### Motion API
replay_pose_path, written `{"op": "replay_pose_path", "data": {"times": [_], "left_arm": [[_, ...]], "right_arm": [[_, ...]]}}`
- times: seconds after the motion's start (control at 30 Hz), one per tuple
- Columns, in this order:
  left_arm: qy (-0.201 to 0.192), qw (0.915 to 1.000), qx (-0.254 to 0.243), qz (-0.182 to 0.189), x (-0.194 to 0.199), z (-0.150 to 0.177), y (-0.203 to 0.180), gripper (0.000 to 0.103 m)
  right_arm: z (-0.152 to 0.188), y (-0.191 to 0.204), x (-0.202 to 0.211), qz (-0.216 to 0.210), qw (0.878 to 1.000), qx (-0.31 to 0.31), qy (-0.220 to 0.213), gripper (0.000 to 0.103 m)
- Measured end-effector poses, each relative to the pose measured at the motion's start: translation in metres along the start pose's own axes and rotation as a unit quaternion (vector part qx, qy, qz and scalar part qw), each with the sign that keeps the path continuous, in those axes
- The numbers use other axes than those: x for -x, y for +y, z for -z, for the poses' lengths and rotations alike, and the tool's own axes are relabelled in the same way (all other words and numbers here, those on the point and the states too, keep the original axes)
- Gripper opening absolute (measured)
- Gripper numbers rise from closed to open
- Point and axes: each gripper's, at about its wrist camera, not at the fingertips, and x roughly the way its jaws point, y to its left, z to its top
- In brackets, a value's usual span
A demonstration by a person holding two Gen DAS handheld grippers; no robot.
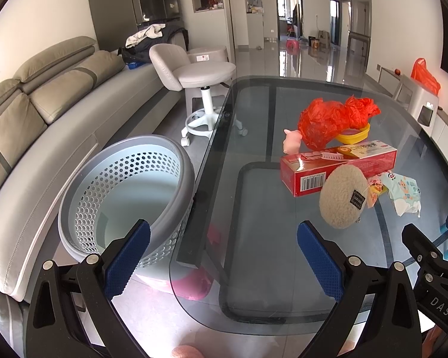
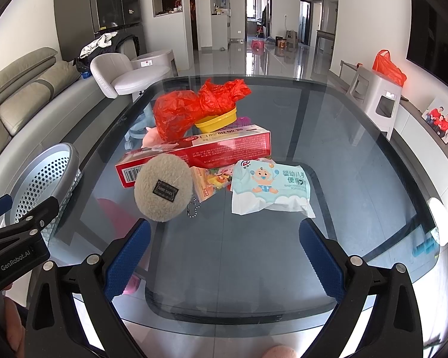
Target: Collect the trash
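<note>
clutter on glass table (image 2: 328,137), red box (image 2: 200,152) behind fuzzy pouch (image 2: 162,192), basket (image 1: 128,197) beside

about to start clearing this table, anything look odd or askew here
Nothing is spilled or broken. The clutter sits in one heap: the red box lies askew, a crumpled orange bag slumps over a yellow dish, and the round fuzzy pouch leans on the box.
</note>
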Motion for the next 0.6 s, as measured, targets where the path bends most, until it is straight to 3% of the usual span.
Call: {"op": "replay_pose_path", "data": {"times": [0.6], "left_arm": [[-0.002, 1.0000, 0.001, -0.002, 0.0003, -0.0019, 0.0013, 0.097]], "right_arm": [[-0.0015, 0.0009, 0.0029, 0.000, 1.000, -0.002, -0.003, 0.095]]}}
